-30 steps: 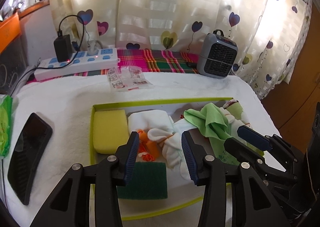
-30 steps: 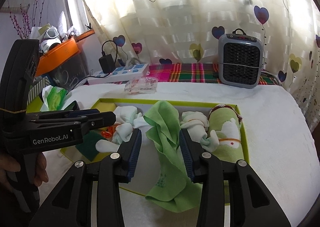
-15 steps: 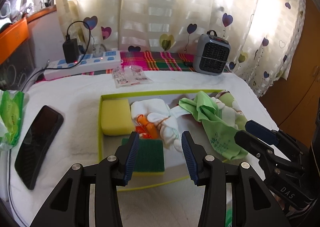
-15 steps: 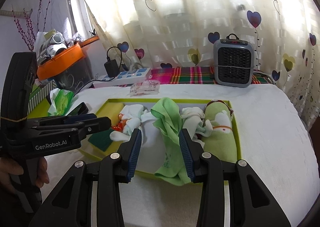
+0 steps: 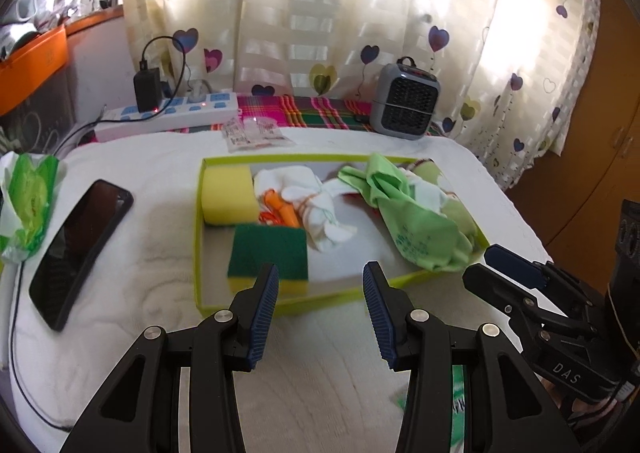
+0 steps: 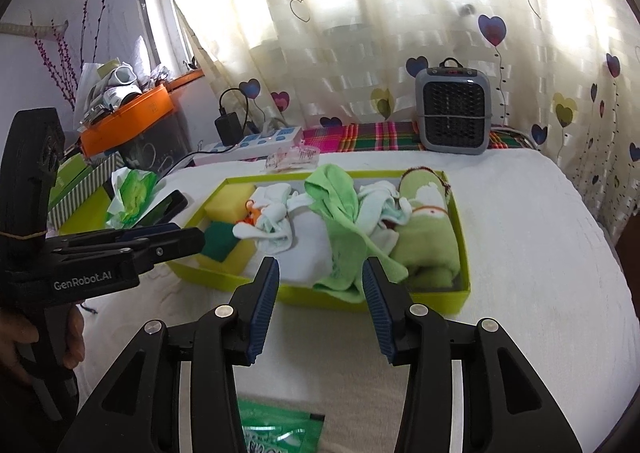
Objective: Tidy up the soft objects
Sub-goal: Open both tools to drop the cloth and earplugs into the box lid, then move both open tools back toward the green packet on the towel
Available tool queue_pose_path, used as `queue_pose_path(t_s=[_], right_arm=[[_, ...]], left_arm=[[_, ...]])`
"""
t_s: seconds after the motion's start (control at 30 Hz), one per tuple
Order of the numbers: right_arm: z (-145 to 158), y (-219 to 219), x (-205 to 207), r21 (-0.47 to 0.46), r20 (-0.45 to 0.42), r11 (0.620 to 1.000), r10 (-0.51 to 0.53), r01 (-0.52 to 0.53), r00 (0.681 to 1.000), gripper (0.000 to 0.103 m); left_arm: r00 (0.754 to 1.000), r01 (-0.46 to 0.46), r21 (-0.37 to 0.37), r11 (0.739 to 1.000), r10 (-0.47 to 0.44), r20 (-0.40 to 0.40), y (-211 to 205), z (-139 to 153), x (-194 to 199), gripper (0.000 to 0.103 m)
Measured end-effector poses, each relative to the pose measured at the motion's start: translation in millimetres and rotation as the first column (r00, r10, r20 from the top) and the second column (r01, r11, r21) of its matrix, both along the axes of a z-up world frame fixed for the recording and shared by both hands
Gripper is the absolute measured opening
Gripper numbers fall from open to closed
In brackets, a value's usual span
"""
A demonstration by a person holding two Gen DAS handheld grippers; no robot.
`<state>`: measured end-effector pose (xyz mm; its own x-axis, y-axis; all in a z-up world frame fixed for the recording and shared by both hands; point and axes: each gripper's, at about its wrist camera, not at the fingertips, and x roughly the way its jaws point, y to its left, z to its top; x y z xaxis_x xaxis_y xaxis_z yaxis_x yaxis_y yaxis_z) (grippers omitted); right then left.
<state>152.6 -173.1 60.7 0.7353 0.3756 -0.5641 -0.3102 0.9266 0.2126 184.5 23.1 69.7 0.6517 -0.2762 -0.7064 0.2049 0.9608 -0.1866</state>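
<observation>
A lime-green tray (image 5: 199, 237) (image 6: 460, 295) lies on the white bed cover. It holds a yellow sponge (image 5: 228, 194), a green scouring sponge (image 5: 268, 249), white socks with an orange piece (image 5: 308, 205), a green cloth (image 5: 412, 221) (image 6: 340, 221) draped over the front rim, and a rolled green towel (image 6: 430, 229). My left gripper (image 5: 320, 285) is open and empty, just in front of the tray. My right gripper (image 6: 320, 281) is open and empty, at the tray's near edge.
A black phone (image 5: 80, 245) and a green tissue pack (image 5: 28, 201) lie left of the tray. A power strip (image 5: 168, 121), small packets (image 5: 256, 133) and a grey heater (image 5: 404, 105) stand behind it. A green packet (image 6: 280, 429) lies at the bed's near edge.
Both grippers have pulled back from over the tray toward the near edge of the bed. The tray's contents have stayed where they were.
</observation>
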Motion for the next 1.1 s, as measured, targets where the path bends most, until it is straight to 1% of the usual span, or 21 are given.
queue_pose_path(t_s=[0.07,0.3,0.53,0.67,0.9,0.93,0.97,1.03,1.1], right_arm=[[-2.5,-4.5,-5.7,0.012,-0.012,1.000,0.003,-0.003,1.000,0.051],[-10.8,-17.0,-26.5,0.069,-0.056,0.998,0.007,-0.003,0.998,0.052],[-22.8,-21.5,-44.1,0.031,-0.095,0.999,0.015,-0.012,0.995,0.053],[-28.6,-23.9,-53.2,0.037,-0.114,0.999,0.026,-0.022,0.993,0.053],[-35.5,-4.0,-56.4,-0.005,-0.136,0.994,0.103,-0.105,0.985,0.054],[-37.1,-0.6,-56.3,-0.010,-0.142,0.993,0.115,-0.118,0.983,0.056],[-39.3,3.9,-56.4,-0.020,-0.151,0.991,0.129,-0.134,0.980,0.061],[-42.2,9.0,-57.5,-0.035,-0.157,0.989,0.139,-0.146,0.978,0.065],[-43.7,13.7,-57.8,-0.043,-0.165,0.986,0.152,-0.161,0.975,0.066]], left_arm=[[1.000,0.002,-0.002,1.000,-0.002,-0.004,-0.7,-1.7,-5.3,0.043],[1.000,0.013,-0.015,1.000,-0.013,-0.009,1.0,-8.2,-26.5,0.043],[0.998,0.045,-0.040,0.998,-0.047,-0.033,-1.7,-19.3,-40.2,0.043],[0.998,0.045,-0.047,0.998,-0.047,-0.041,-1.1,-23.5,-42.3,0.043],[0.997,0.044,-0.056,0.997,-0.047,-0.056,1.3,-30.3,-47.0,0.043],[0.997,0.045,-0.057,0.997,-0.048,-0.058,1.8,-30.8,-47.1,0.043],[0.997,0.045,-0.058,0.997,-0.049,-0.061,2.2,-32.0,-47.4,0.043],[0.997,0.045,-0.059,0.997,-0.049,-0.065,2.7,-33.3,-47.7,0.043],[0.997,0.046,-0.063,0.997,-0.050,-0.067,3.6,-33.9,-48.4,0.043]])
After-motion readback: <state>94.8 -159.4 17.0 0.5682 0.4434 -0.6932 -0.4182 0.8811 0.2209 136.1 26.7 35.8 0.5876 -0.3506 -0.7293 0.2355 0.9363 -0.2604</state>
